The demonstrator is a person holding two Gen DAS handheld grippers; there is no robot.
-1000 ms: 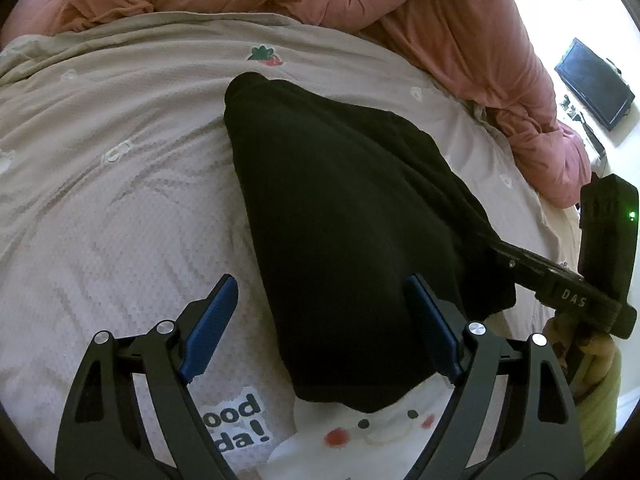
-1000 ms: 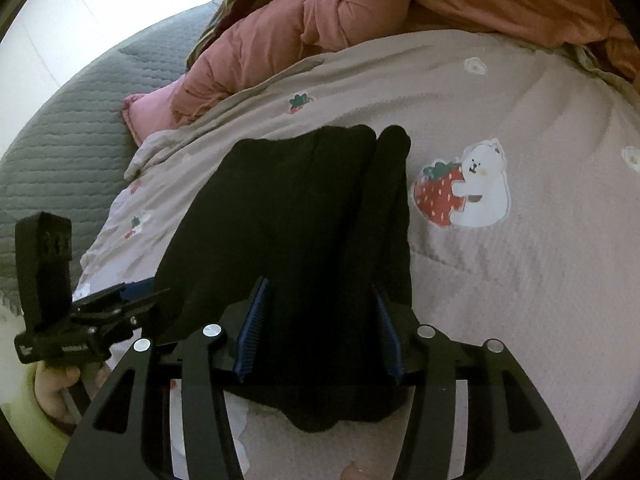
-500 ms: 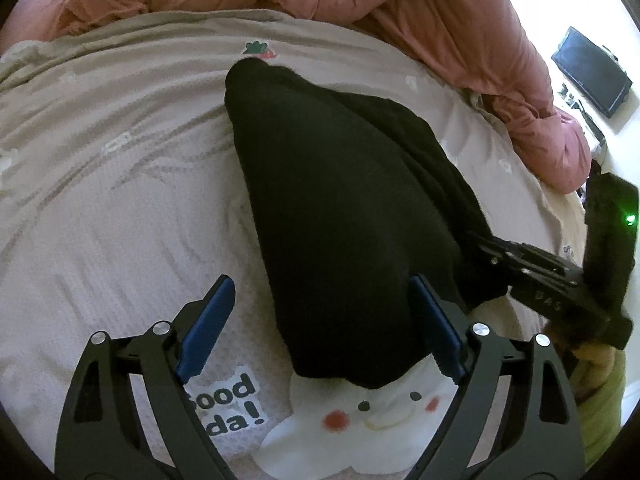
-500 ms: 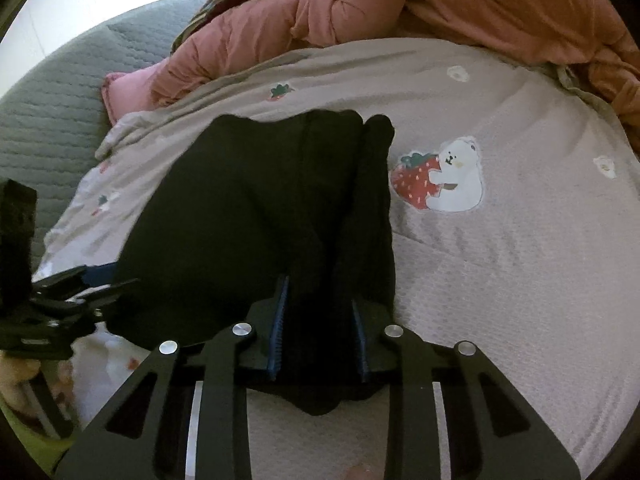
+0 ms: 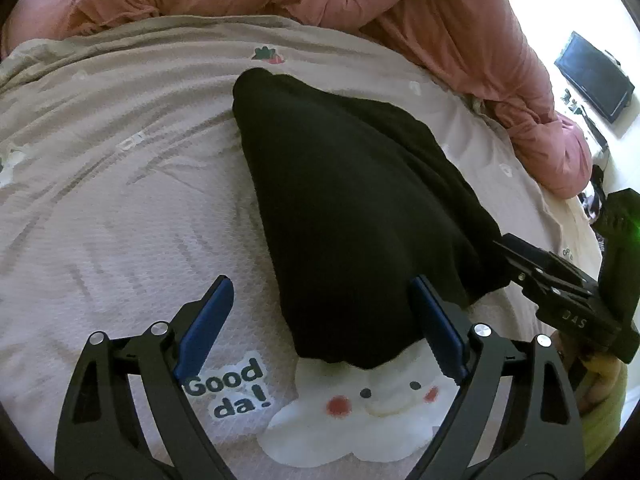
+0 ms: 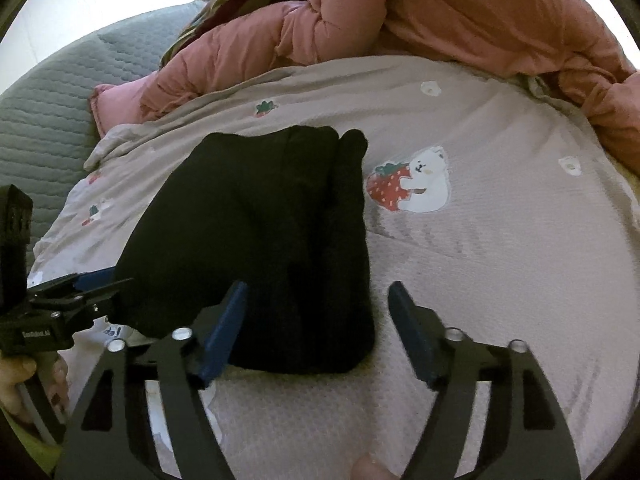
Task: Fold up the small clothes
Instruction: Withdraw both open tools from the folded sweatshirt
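A black folded garment (image 5: pixel 352 200) (image 6: pixel 248 220) lies flat on the printed bedsheet (image 5: pixel 120 200) (image 6: pixel 500 260). My left gripper (image 5: pixel 320 284) stands open over its near end, with the blue pads (image 5: pixel 208 320) wide apart and not pressing the cloth. My right gripper (image 6: pixel 318 286) has its jaws opening. The garment's near right corner lies between them, untouched by either pad. In the left wrist view the right gripper (image 5: pixel 504 246) sits at the garment's right edge. In the right wrist view the left gripper (image 6: pixel 100 280) is at its left edge.
A bunched pink duvet (image 5: pixel 440 20) (image 6: pixel 460 12) runs along the far side of the bed. A grey quilted cover (image 6: pixel 48 112) lies far left. A dark screen (image 5: pixel 592 76) stands off the bed to the right. A person's hand (image 6: pixel 16 376) holds each handle.
The right jaws narrowed around the garment's near fold, then spread wide and let it go. The garment's near edge settled flat. The left gripper stayed put.
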